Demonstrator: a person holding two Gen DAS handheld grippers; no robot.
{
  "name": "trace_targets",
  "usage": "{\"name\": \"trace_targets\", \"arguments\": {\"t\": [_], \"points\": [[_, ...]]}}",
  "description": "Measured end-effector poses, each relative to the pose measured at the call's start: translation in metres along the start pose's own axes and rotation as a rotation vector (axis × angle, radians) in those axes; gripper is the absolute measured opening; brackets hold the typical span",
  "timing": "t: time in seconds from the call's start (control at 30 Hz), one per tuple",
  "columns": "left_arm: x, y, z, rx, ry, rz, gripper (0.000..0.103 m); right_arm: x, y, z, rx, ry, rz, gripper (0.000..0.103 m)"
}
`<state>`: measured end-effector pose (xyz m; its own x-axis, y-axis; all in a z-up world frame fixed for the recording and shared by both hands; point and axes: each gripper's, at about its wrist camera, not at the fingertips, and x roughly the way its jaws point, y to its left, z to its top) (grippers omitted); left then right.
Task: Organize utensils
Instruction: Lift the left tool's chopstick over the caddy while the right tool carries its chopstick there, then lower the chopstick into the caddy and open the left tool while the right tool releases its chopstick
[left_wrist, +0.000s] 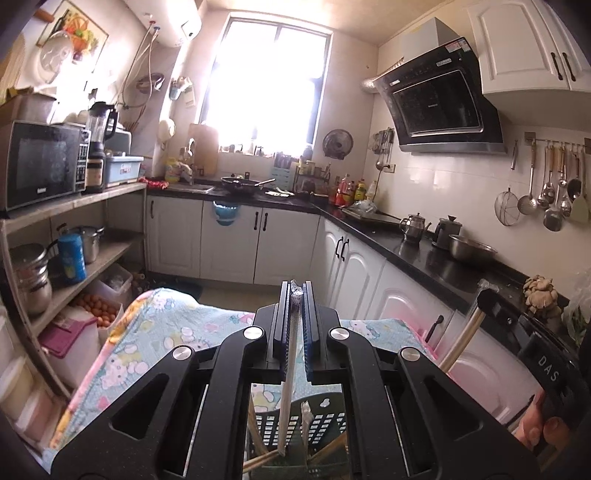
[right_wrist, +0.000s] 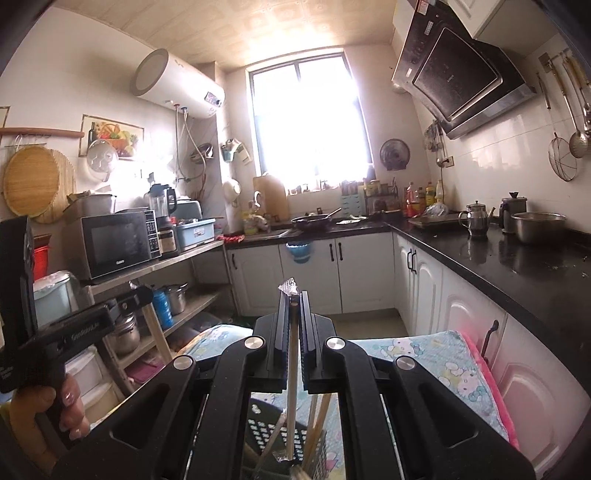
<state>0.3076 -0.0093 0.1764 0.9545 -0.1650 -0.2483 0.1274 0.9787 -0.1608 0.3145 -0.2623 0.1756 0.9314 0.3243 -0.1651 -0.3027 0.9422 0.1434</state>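
The left gripper (left_wrist: 296, 291) is pinched tight on a wrapped chopstick (left_wrist: 288, 369), whose crinkled clear wrapper pokes out above the fingertips while the pale shaft hangs down between the arms toward a dark slotted utensil basket (left_wrist: 295, 424). The basket stands on a table under a cartoon-print cloth (left_wrist: 155, 332), with more wooden chopsticks leaning inside it. At the right edge of this view the other tool shows with its own stick, and a person's hand (left_wrist: 535, 428) grips its handle.

From the right wrist, the right gripper (right_wrist: 294, 295) is likewise pressed together on a second wrapped chopstick (right_wrist: 292, 387), wrapper tip above, shaft running down to the same basket (right_wrist: 266, 432). The left tool and the hand holding it (right_wrist: 66, 410) appear at the left edge.

The step in hand looks like carrying one stick in each tool over the holder. Next, each stick probably needs lowering into the basket, tip clear of the rim, before the jaws part.
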Motion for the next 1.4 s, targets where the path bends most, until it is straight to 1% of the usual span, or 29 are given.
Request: {"name": "trace_targets", "arguments": {"t": [0.2,0.33,0.5,0.77,1.1,1.2,1.33,1.4], "points": [[0.015,0.003,-0.020,-0.018,0.034,-0.009,0.001,0.015,-0.004,-0.017,0.024,0.007,0.003,0.005],[0.023,0.001,-0.031,-0.014,0.064,-0.024,0.001,0.023,-0.001,-0.029,0.020,0.009,-0.002,0.005],[0.031,0.001,-0.047,-0.006,0.100,-0.027,0.001,0.033,0.004,-0.046,0.016,0.032,0.001,0.005],[0.038,0.004,-0.069,0.005,0.150,-0.031,0.001,0.044,0.006,-0.069,0.020,0.083,0.013,0.005],[0.039,0.002,-0.081,0.016,0.183,-0.026,0.002,0.041,0.001,-0.081,0.033,0.165,0.022,0.006],[0.038,0.002,-0.081,0.018,0.197,-0.023,0.005,0.037,0.000,-0.083,0.033,0.188,0.021,0.006],[0.038,0.004,-0.084,0.008,0.245,-0.018,0.017,0.033,-0.004,-0.085,0.041,0.223,-0.002,0.007],[0.035,0.006,-0.086,0.006,0.256,-0.018,0.021,0.030,-0.006,-0.086,0.049,0.236,-0.008,0.008]]}}
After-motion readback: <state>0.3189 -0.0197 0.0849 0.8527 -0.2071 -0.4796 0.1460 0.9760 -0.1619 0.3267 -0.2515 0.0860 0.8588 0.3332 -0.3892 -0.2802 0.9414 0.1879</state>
